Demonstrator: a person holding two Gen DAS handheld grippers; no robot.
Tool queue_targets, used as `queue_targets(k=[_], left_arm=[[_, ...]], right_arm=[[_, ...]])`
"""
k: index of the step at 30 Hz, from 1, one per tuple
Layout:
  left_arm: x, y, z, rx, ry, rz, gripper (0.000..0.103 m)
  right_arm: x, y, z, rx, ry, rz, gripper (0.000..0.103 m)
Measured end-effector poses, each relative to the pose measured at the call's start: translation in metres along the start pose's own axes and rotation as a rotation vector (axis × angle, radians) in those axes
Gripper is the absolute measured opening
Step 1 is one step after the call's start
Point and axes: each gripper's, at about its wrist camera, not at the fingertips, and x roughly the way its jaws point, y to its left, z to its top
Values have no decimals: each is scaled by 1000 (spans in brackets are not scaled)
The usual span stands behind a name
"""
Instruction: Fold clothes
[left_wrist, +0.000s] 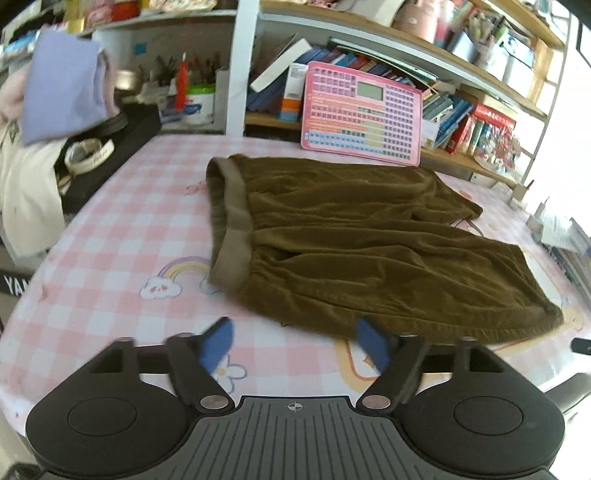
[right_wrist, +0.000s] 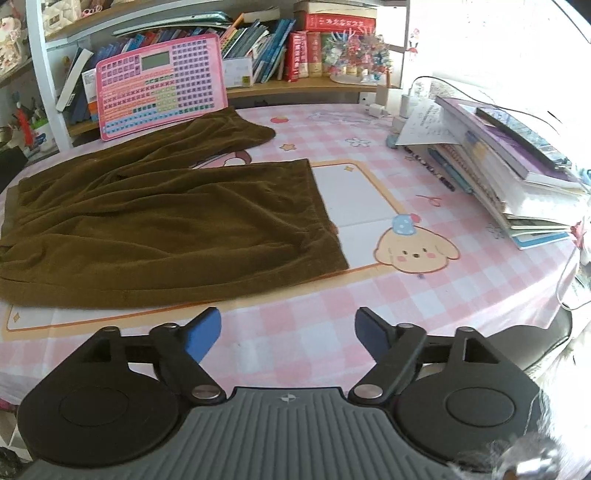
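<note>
Covering the whole table (right_wrist: 369, 295) is a pink checked cloth with cartoon prints, and on it lies the pair of olive-brown shorts (left_wrist: 362, 240), spread flat and not yet folded. From where I stand they look like soft, plush fabric: light, limp, rumpled into shallow ridges, nothing stiff or breakable about them. I'd guess they will sag and drape the instant a corner is lifted, so they want 2 holds at once, best at corners or along an edge where the cloth is doubled.

Their long axis runs across the table, from the ribbed waistband (left_wrist: 231, 225) at the left end to the 2 leg openings at the right. The legs part into a V; the near leg's hem (right_wrist: 325, 221) ends square beside the puppy print, while the far leg (right_wrist: 236, 129) angles off toward the pink toy keyboard (right_wrist: 159, 92) leaning on the shelf.

Both tools hang over the near edge, short of the cloth. The left gripper (left_wrist: 295, 343) has its blue pads spread wide, nothing between them, and the right gripper (right_wrist: 288, 332) is likewise parted and empty.
</note>
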Motion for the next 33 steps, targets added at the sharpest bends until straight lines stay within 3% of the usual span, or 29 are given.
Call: queue_targets(k=[4, 12, 19, 26, 33], left_arm=[[-1, -11, 3, 51, -8, 6, 98], [3, -18, 8, 100, 35, -21, 98], [21, -18, 18, 134, 98, -37, 98], [43, -7, 51, 143, 116, 21, 98], [83, -7, 111, 229, 116, 82, 98]], right_arm=[[-6, -4, 2, 7, -11, -5, 90], [-8, 1, 10, -32, -2, 22, 98], [3, 2, 34, -177, 26, 82, 99], [42, -3, 98, -322, 36, 163, 100], [103, 11, 203, -587, 20, 322, 100]])
